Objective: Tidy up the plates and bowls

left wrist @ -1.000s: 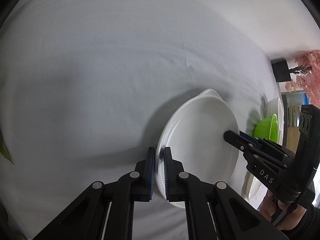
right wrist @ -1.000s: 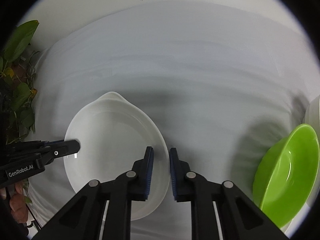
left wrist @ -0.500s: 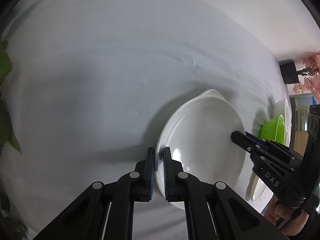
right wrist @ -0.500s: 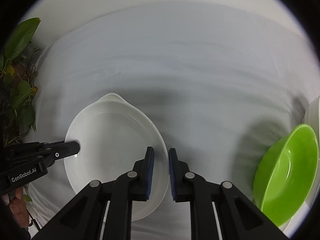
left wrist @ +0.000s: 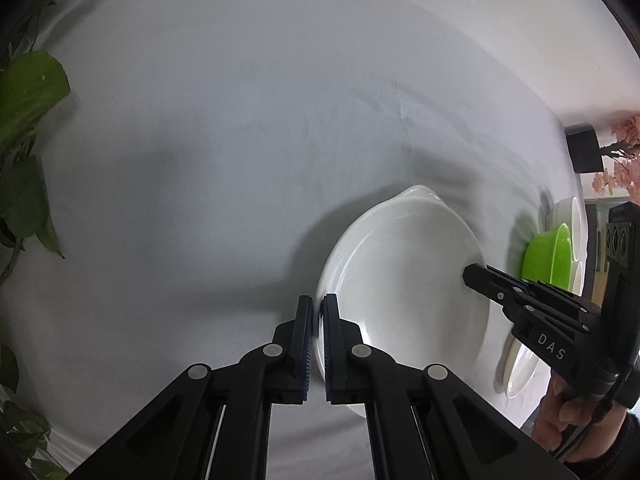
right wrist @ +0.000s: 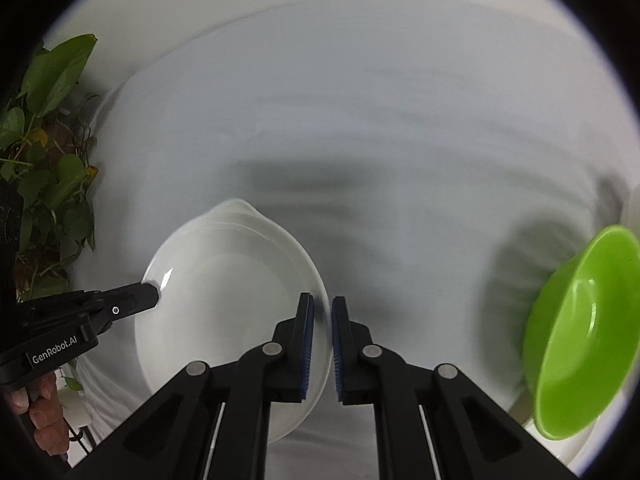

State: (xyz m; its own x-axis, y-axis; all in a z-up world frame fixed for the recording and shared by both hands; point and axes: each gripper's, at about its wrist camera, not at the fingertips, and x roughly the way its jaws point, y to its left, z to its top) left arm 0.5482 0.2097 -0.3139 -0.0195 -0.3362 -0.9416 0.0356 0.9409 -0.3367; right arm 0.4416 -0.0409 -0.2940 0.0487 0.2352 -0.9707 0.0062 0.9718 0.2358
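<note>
1. Your left gripper (left wrist: 316,344): jaws clenched on the near-left rim of the white dish (left wrist: 404,300). The right wrist view shows it from the side (right wrist: 150,294), tip at the dish's left rim, your hand (right wrist: 44,420) behind it.
2. Your right gripper (right wrist: 322,344): jaws clamped on the right rim of the dish (right wrist: 228,300). The left wrist view shows its tip (left wrist: 476,276) on that rim and your hand (left wrist: 568,412) below.
3. Dish: held between both grippers over the table (left wrist: 240,140), spout-like lip pointing away from you.
4. Green bowl (right wrist: 580,340): right of the dish, tilted against white crockery. Only the left view shows the white bowl (left wrist: 570,220) behind it and a plate (left wrist: 520,368) nearer you.
5. Leafy plant (right wrist: 48,152): at the table's left edge, in both views.
6. Pink blossoms (left wrist: 624,160) and a black box (left wrist: 584,152): far right, left view only.
</note>
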